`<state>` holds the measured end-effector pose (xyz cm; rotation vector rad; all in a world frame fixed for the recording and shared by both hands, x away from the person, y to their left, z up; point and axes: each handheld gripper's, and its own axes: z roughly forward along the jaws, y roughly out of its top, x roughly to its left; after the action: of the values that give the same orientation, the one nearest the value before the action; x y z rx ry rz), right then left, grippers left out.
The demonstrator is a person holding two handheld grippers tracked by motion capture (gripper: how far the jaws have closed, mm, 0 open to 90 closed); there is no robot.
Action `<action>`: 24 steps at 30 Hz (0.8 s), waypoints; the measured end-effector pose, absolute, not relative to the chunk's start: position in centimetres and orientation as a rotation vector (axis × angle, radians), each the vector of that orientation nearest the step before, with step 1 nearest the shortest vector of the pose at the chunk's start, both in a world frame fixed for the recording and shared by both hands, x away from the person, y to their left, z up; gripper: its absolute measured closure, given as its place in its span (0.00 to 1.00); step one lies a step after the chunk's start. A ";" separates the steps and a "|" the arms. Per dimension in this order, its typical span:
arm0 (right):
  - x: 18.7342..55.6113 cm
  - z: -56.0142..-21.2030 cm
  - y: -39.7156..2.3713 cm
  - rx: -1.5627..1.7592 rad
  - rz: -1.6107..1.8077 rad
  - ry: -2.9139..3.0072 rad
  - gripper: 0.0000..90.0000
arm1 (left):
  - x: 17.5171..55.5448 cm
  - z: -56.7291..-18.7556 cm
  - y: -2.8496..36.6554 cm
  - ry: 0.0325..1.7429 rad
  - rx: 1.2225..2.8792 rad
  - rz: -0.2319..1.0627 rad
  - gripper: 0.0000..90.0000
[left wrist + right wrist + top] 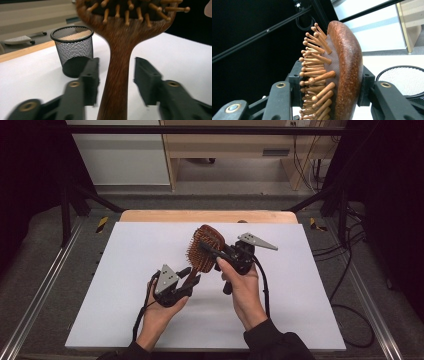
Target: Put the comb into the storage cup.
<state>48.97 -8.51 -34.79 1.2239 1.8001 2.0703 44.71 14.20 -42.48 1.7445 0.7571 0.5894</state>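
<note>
A brown wooden hairbrush (204,247) with wooden pins is held up above the white board (140,255) in the high view. My right gripper (214,253) is shut on the brush's head (348,62), one pad on the pin side and one on the smooth back. My left gripper (191,277) is lower and to the left, at the handle (117,75). Its jaws stand open with the handle between them and a gap on each side. Its pads (91,75) do not press on the wood.
A black wire-mesh cup (73,48) stands upright on the white board behind the brush, also at the right gripper view's right edge (405,80). The board lies on a wooden table (150,216). Black frame bars, cables and a wooden desk are beyond.
</note>
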 end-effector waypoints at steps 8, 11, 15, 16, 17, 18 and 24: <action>49.5 -34.6 -10.4 1.253 2.048 1.740 0.58 | 43.6 -41.9 15.3 0.737 1.690 0.608 0.36; 49.8 -34.6 -11.1 1.269 2.039 1.724 0.58 | 43.2 -42.0 16.1 0.757 1.682 0.612 0.29; 49.9 -34.3 -11.8 1.278 2.034 1.704 0.58 | 43.1 -41.7 17.8 0.799 1.646 0.643 0.16; 49.9 -34.2 -12.0 1.280 2.032 1.701 0.58 | 43.0 -41.6 18.4 0.812 1.633 0.652 0.14; 50.0 -34.1 -12.1 1.282 2.031 1.696 0.58 | 43.0 -41.6 19.0 0.823 1.626 0.663 0.11; 50.0 -34.0 -12.3 1.285 2.029 1.693 0.58 | 43.0 -41.6 19.6 0.832 1.618 0.674 0.09; 50.3 -33.3 -13.2 1.288 2.005 1.684 0.58 | 42.9 -41.9 23.7 0.878 1.579 0.729 0.04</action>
<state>50.26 -13.25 -33.34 1.2883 1.6837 2.0053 42.86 23.66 -41.86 1.5785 0.8782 0.7294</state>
